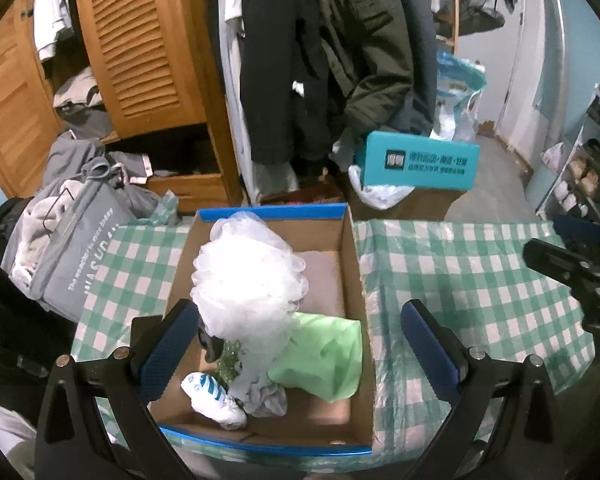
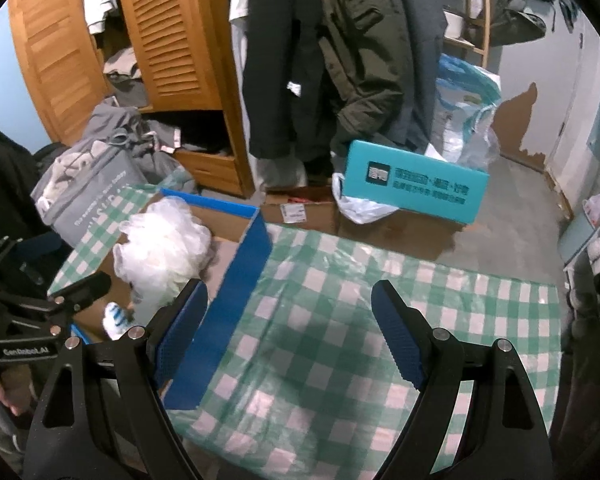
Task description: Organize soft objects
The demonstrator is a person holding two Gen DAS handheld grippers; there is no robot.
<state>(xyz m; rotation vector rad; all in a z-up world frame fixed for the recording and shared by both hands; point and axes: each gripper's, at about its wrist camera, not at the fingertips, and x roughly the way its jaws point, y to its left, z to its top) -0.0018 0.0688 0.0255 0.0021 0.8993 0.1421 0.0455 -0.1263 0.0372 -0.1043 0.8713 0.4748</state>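
L gripper [image 1: 296, 344]: jaws spread wide, nothing clamped; it hangs over the cardboard box [image 1: 356, 280], blue-edged, on the worktop [image 1: 460, 272] w/ green-white check cover. Between and just ahead of its fingers, inside the box: white mesh bath puff [image 1: 248, 280], light-green cloth [image 1: 324, 360] to the right of the puff, white sock w/ teal stripes [image 1: 212, 396] near the left finger, grey crumpled cloth [image 1: 266, 400] beside the sock.

R gripper [image 2: 288, 328]: jaws apart, nothing between them; only bare checked cover below. Box sits to its left, blue side wall just beside the left finger.

Readable text: grey bag [image 1: 80, 256], left of the box, reads "The weather is nice today"; larger print below it partly hidden. Teal box [image 2: 416, 188] beyond the worktop carries Chinese print, too small to read. L gripper body in the right-wrist view is marked "GenRobot.AI".
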